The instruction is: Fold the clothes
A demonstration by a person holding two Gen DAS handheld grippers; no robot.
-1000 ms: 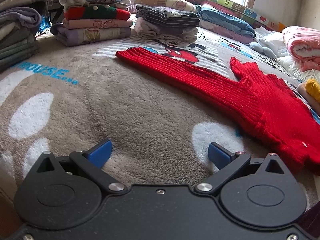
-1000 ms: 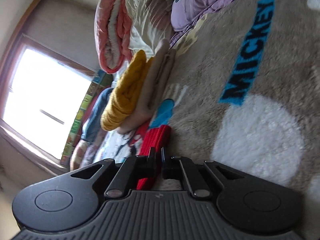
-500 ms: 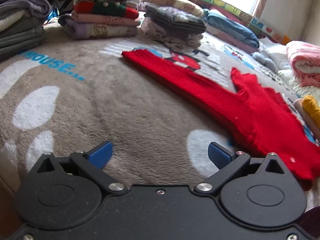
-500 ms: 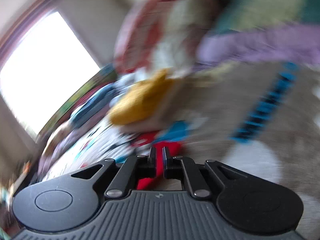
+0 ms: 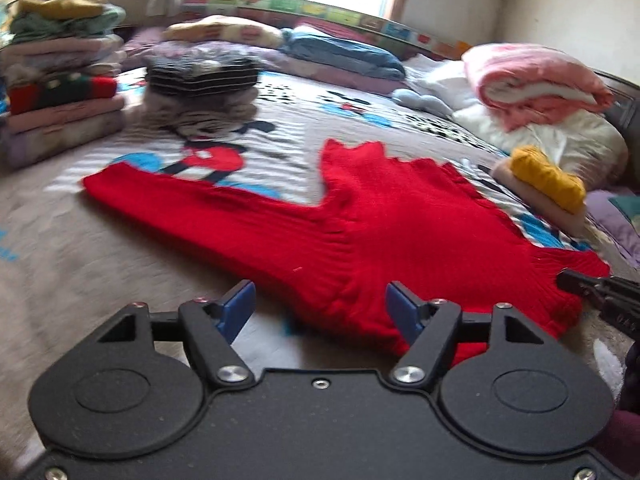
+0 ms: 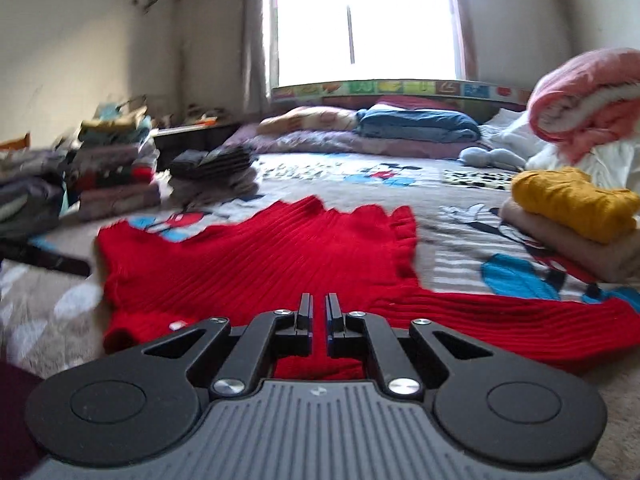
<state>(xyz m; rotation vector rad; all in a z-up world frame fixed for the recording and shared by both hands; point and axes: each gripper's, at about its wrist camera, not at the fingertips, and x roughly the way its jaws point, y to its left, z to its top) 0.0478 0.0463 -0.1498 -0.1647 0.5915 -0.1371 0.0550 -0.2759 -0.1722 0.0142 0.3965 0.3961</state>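
A: Entry, left wrist view. Left gripper (image 5: 320,307) low in the frame, jaws spread wide, blue pads (image 5: 238,309) holding nothing. It sits just over the near edge of the red sweater (image 5: 360,236).

B: Sweater position?

A: Laid flat on the Mickey blanket (image 5: 80,248), centre of frame. One sleeve runs toward the middle left; the body fills the centre and lower right. Ruffled hem points toward the top of the frame.

B: Right gripper?

A: Right wrist view: right gripper (image 6: 318,312) at lower centre, jaws nearly together with a thin gap. They sit over the sweater's near edge; I cannot tell whether any knit is pinched. In the left view its dark tip enters from the right edge, at the sweater's edge.

B: Surroundings?

A: Stacks of folded clothes (image 5: 60,92) upper left, a striped pile (image 5: 202,76) beside them. Yellow folded garment (image 6: 572,200) on a beige one, middle right of the right view. Pink rolled blanket (image 5: 536,80) upper right. Window (image 6: 364,20) top centre. Both views are somewhat blurred.
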